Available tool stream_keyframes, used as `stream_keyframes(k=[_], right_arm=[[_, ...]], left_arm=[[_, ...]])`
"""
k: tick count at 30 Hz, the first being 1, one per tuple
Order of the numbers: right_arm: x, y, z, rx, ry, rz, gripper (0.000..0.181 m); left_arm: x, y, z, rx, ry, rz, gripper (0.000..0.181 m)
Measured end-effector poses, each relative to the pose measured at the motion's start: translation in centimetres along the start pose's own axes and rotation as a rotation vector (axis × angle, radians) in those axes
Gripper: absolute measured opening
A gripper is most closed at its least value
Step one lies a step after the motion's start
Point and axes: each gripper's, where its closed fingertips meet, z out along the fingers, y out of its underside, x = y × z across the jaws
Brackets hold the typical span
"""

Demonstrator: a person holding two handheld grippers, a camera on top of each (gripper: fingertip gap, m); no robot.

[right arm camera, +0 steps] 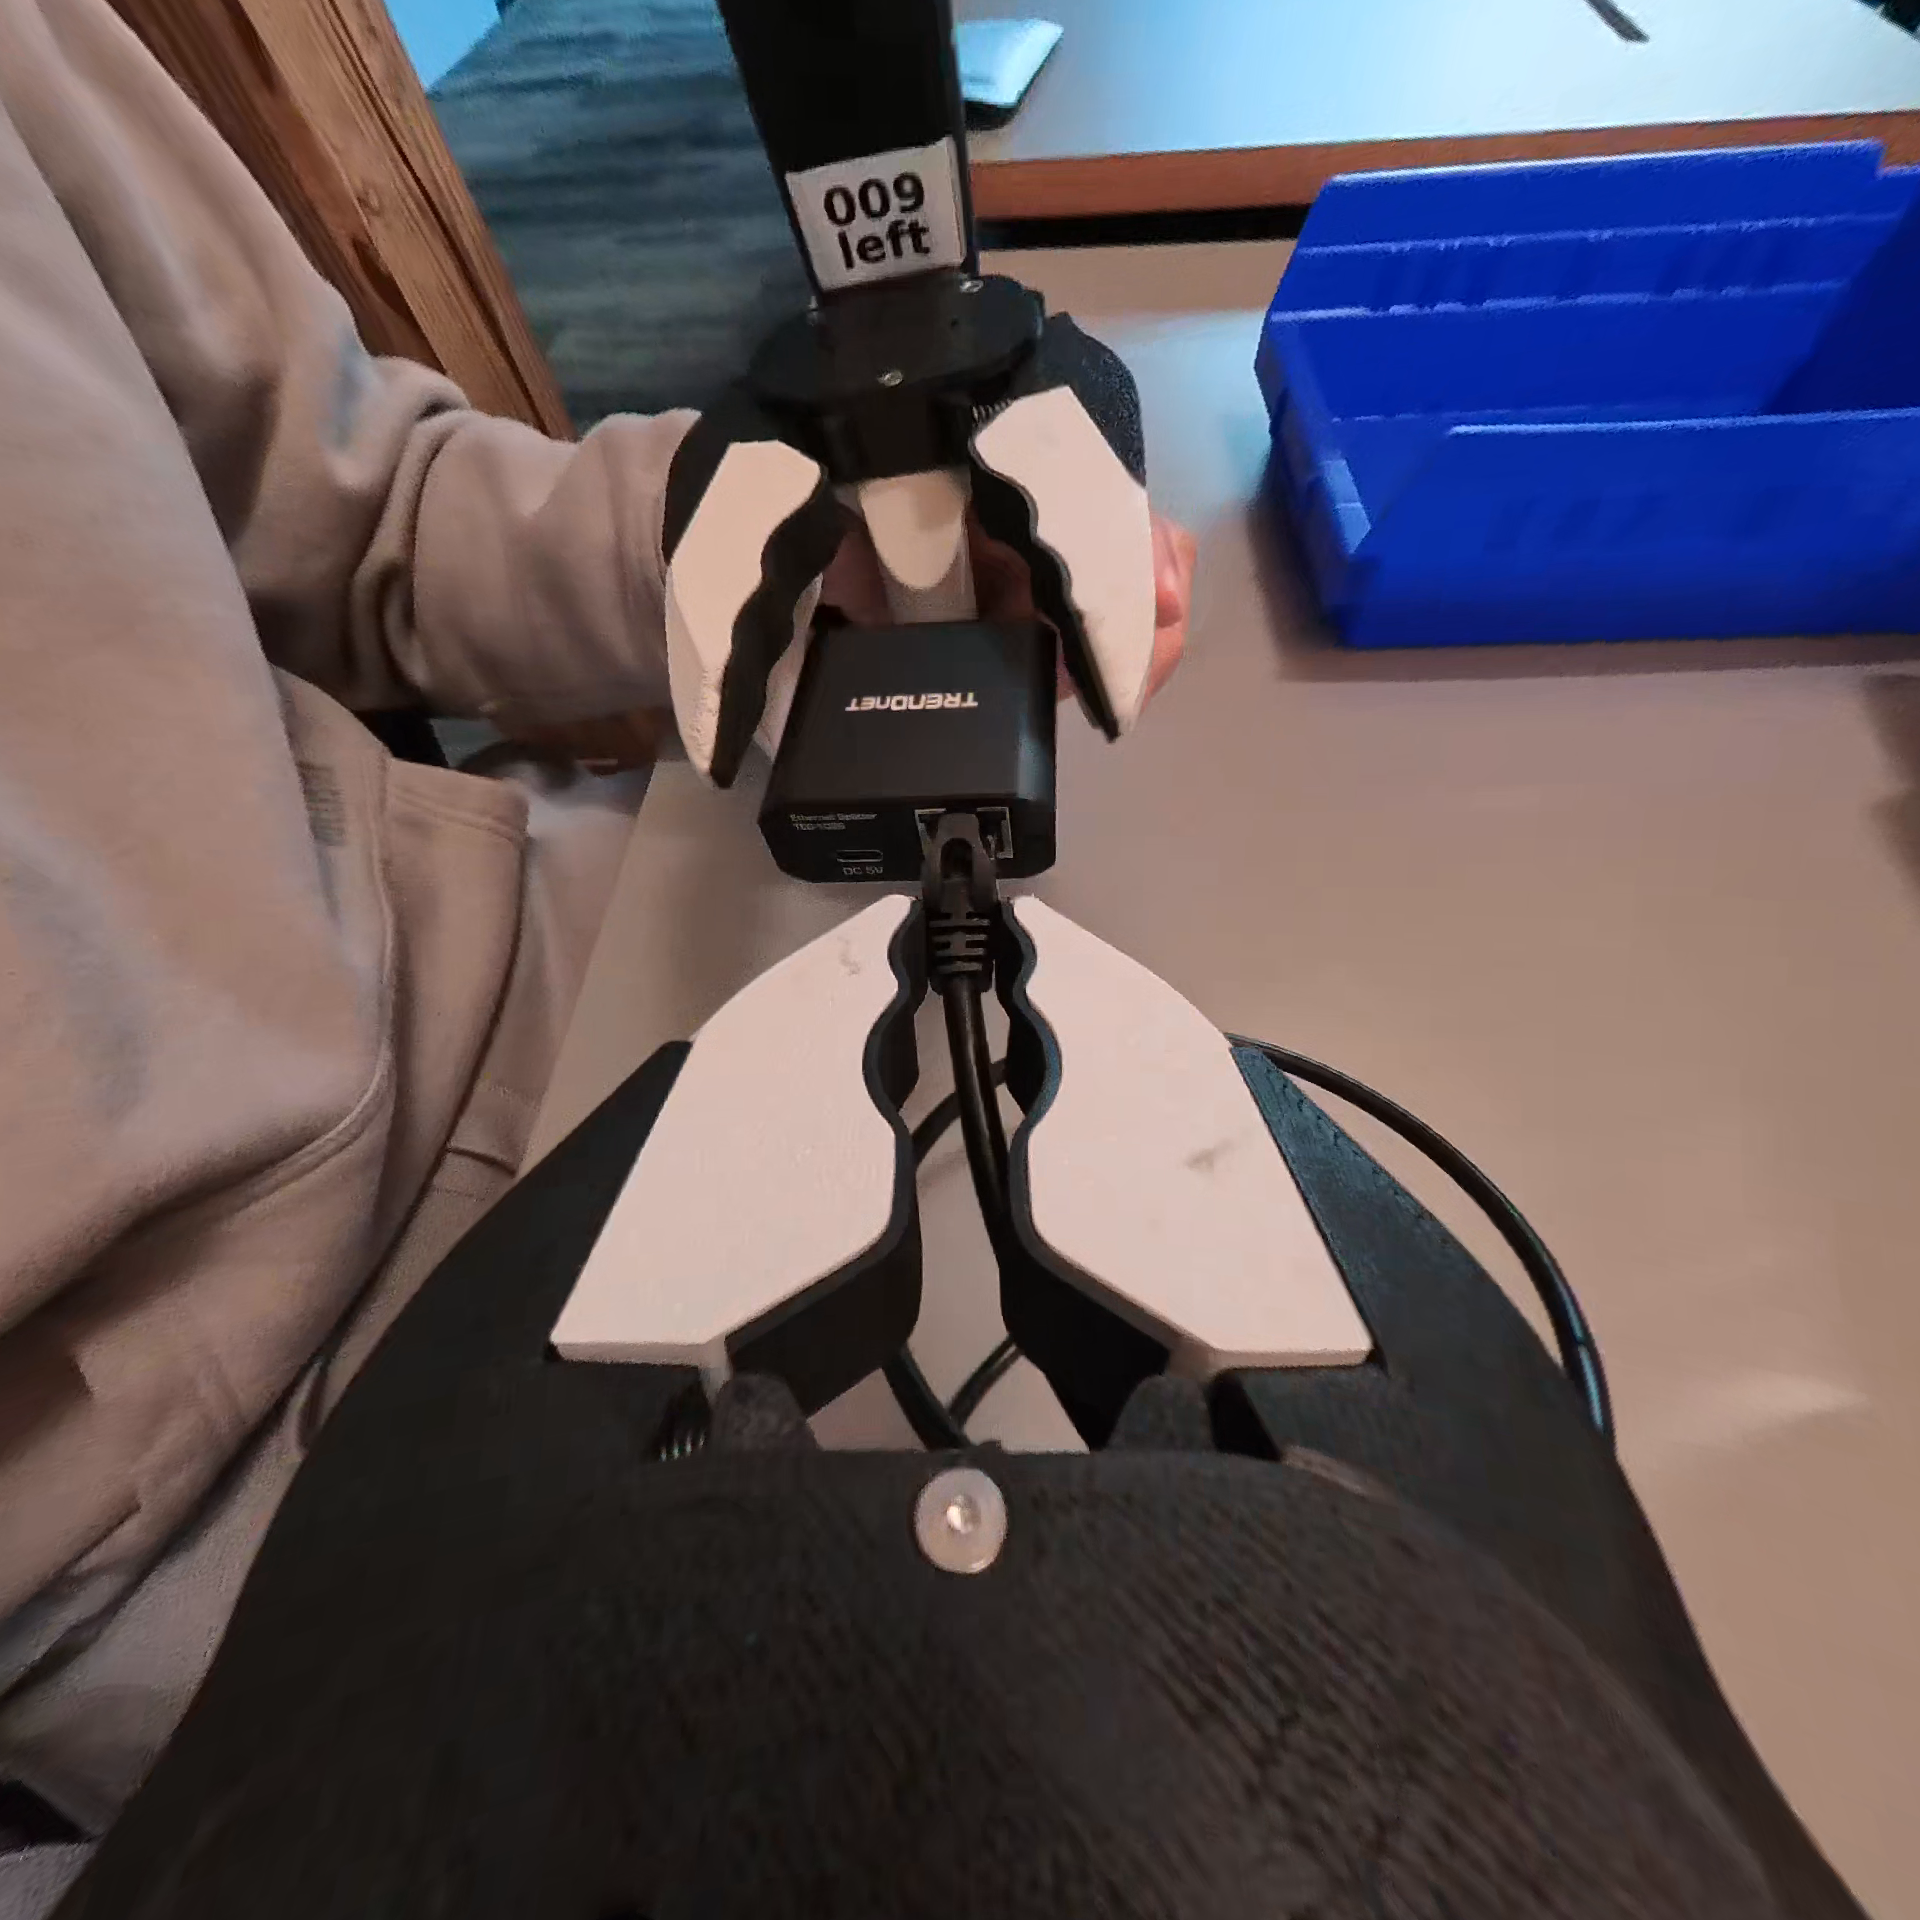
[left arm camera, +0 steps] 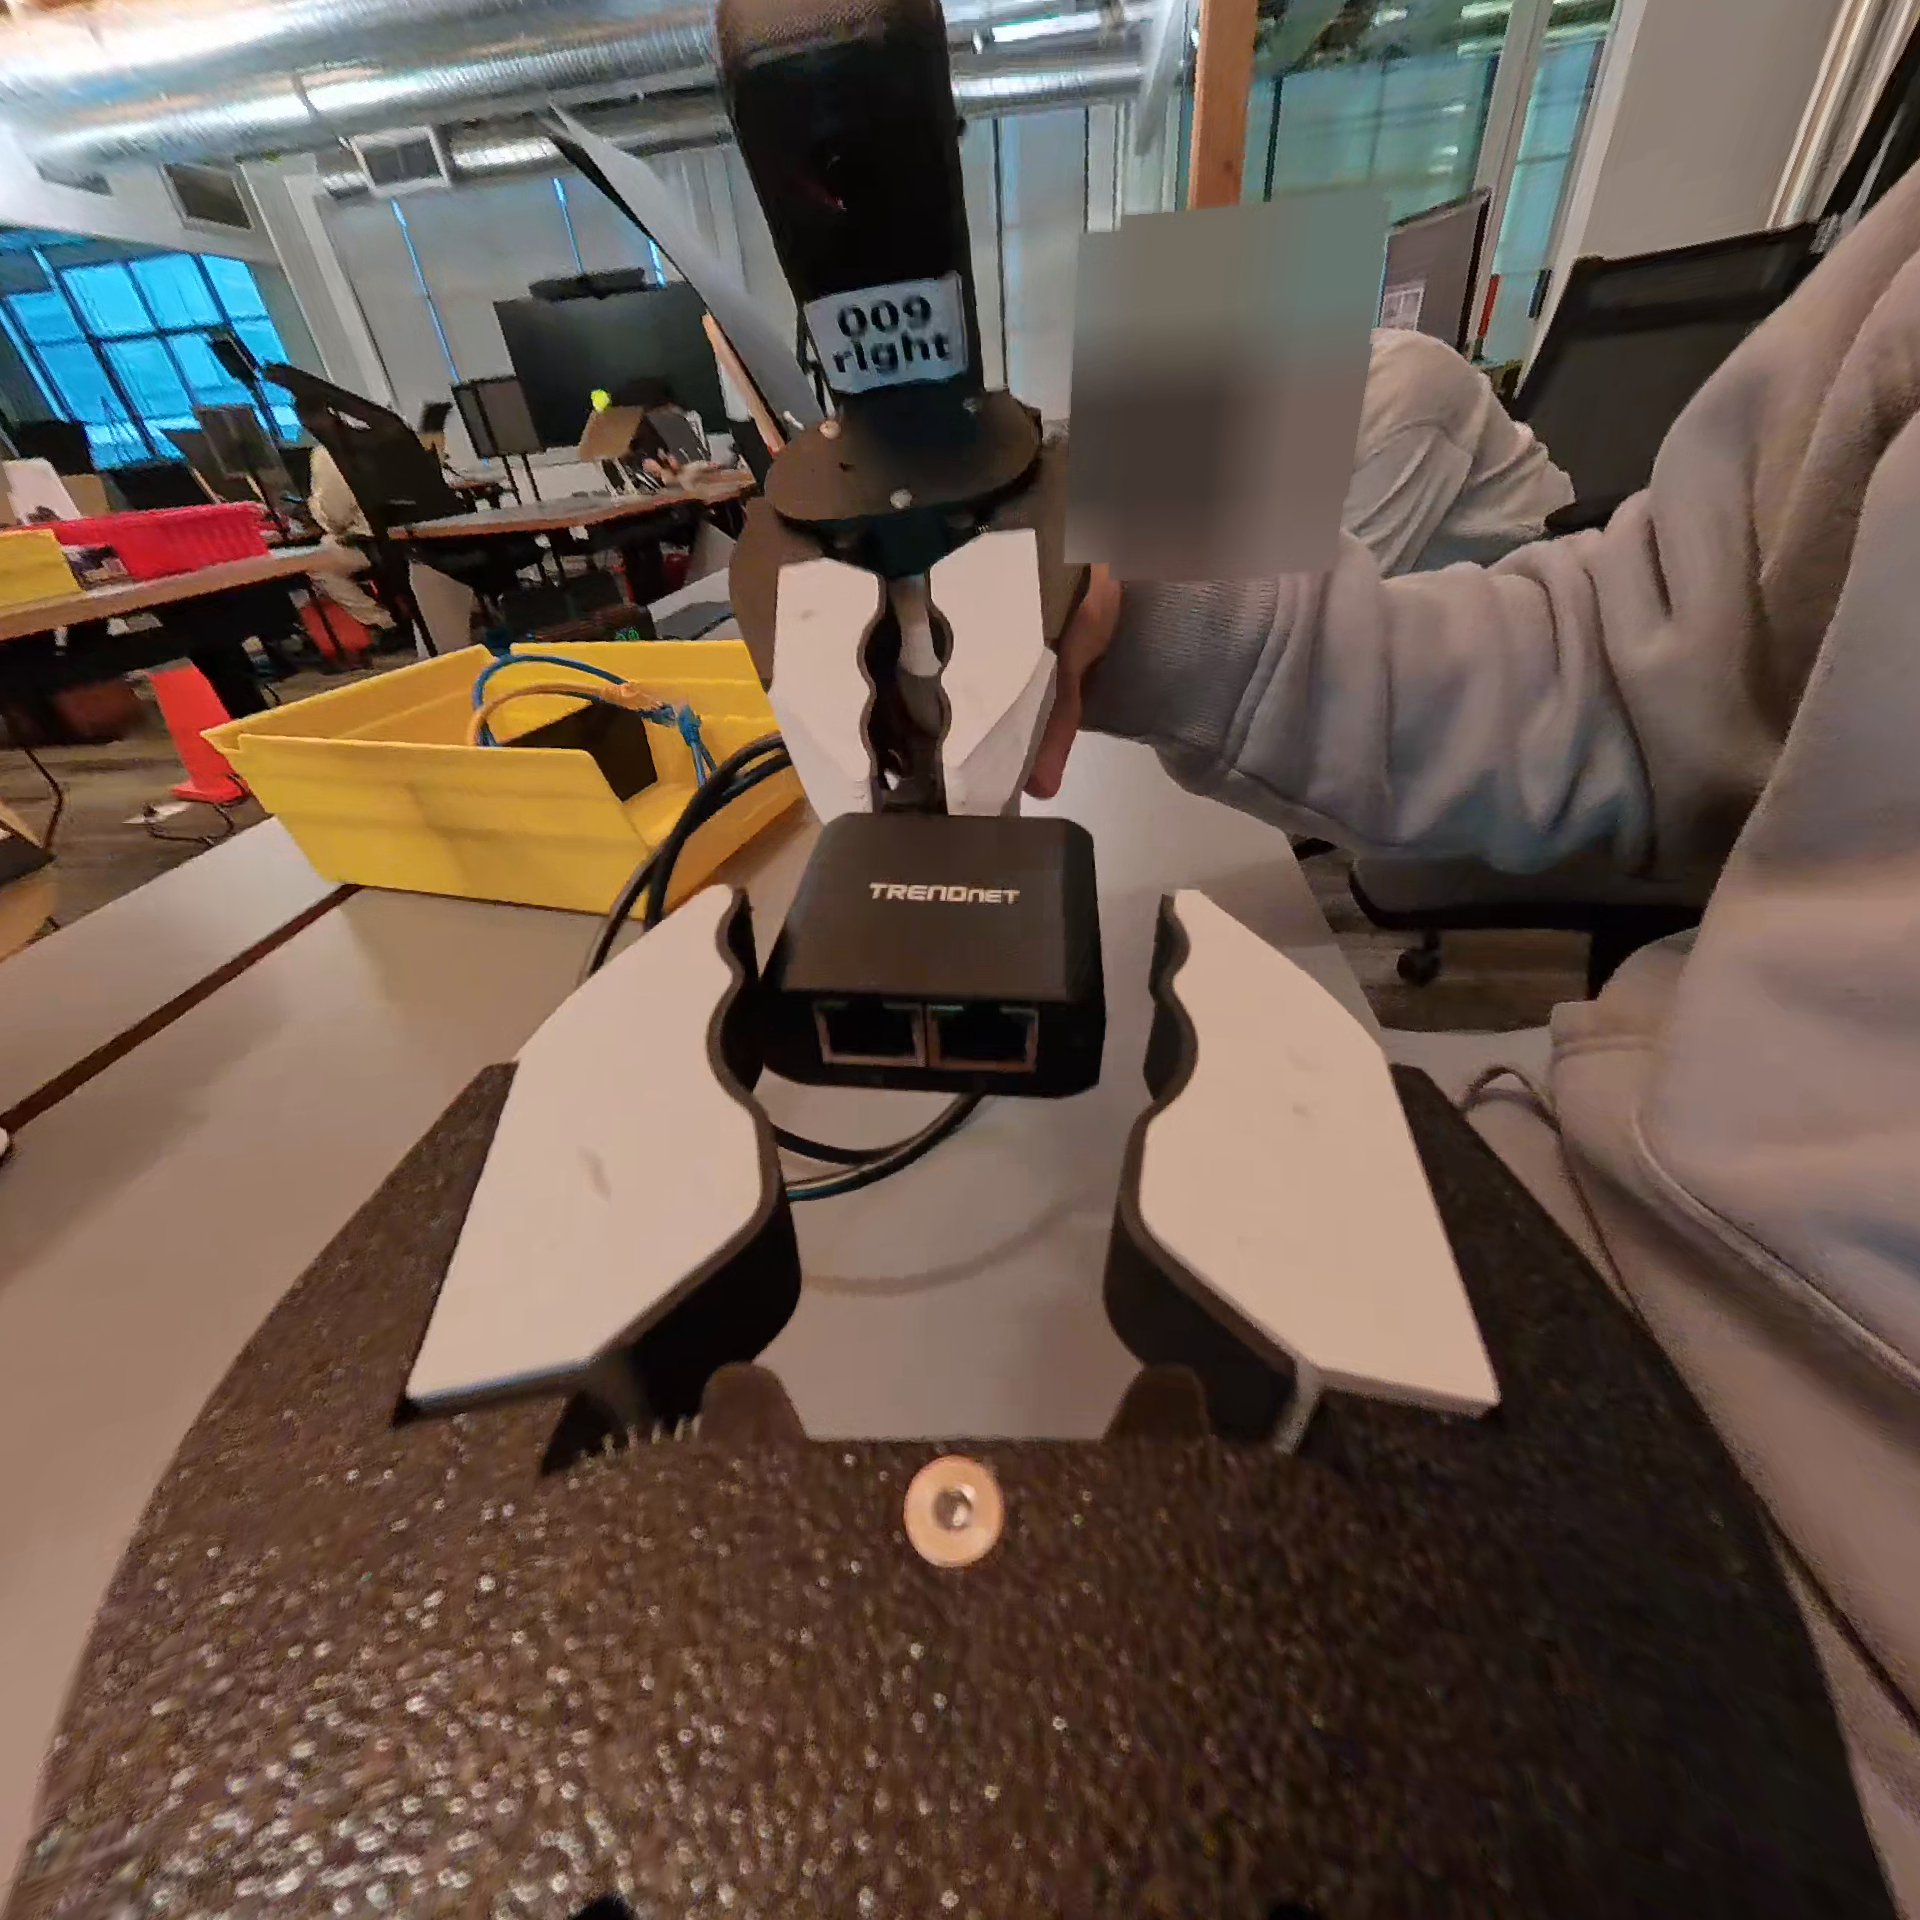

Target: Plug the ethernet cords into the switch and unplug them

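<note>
A small black switch (left arm camera: 935, 966) lies on the grey table (left arm camera: 260, 1039), with two empty ports facing my left gripper. My left gripper (left arm camera: 953, 909) is open, its fingers straddling the switch's near end. Beyond the switch, my right gripper (left arm camera: 914, 800) is shut. In the right wrist view my right gripper (right arm camera: 958, 914) is shut on the boot of a black ethernet cord (right arm camera: 982, 1091). The cord's plug (right arm camera: 961, 862) sits in the port on the switch (right arm camera: 935, 769). The left gripper (right arm camera: 914, 743) shows open around the switch's far end.
A yellow bin (left arm camera: 416, 810) holding blue and orange cables stands at the table's far left. A blue divided bin (right arm camera: 1610, 468) stands to the right. Black cable (left arm camera: 665, 862) loops under and beside the switch. A person's grey sleeve (left arm camera: 1455, 675) reaches in.
</note>
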Motion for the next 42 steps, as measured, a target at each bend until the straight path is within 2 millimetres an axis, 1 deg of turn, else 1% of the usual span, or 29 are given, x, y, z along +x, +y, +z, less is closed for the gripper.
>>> stream_keyframes(k=[2,6,9,12,18,23,30,33,37,38,40,42], right_arm=[[-0.1,0.1,0.3,-0.006,-0.003,-0.019,0.012],[-0.1,-0.1,0.2,0.012,0.002,-0.036,0.012],[-0.1,-0.5,0.0,0.044,-0.006,-0.033,0.012],[0.0,-0.4,0.0,0.032,0.005,-0.056,0.012],[0.6,0.1,0.0,0.002,0.030,-0.074,0.011],[0.7,0.0,-0.2,0.010,0.028,-0.079,0.011],[0.9,0.5,-0.3,-0.027,0.026,-0.089,0.012],[1.3,0.6,-0.3,-0.022,0.048,-0.089,0.011],[2.3,0.5,-0.4,0.021,0.092,-0.066,0.013],[2.7,0.2,-0.5,0.050,0.121,-0.051,0.018],[4.0,-1.2,-1.6,0.145,0.228,0.000,0.047],[4.8,-2.4,-3.5,0.244,0.349,0.048,0.054]], left_arm=[[-0.1,0.7,0.1,-0.043,-0.007,0.012,0.065],[-0.2,0.9,0.0,-0.035,-0.005,0.016,0.063],[-0.2,1.0,0.1,-0.031,-0.007,0.012,0.065],[-0.3,0.8,0.2,-0.011,-0.005,-0.003,0.063],[-0.7,1.6,0.4,-0.055,-0.019,-0.005,0.063],[-0.8,1.1,0.6,-0.015,-0.033,-0.015,0.063],[-0.9,1.5,0.8,-0.044,-0.050,0.004,0.063],[-1.3,2.0,0.8,-0.091,-0.073,0.027,0.062],[-2.0,1.9,0.9,-0.072,-0.131,0.047,0.062],[-2.3,2.0,1.0,-0.068,-0.152,0.056,0.062],[-2.8,2.4,1.0,-0.085,-0.193,0.079,0.062],[-3.6,2.6,0.8,-0.090,-0.245,0.098,0.062]])
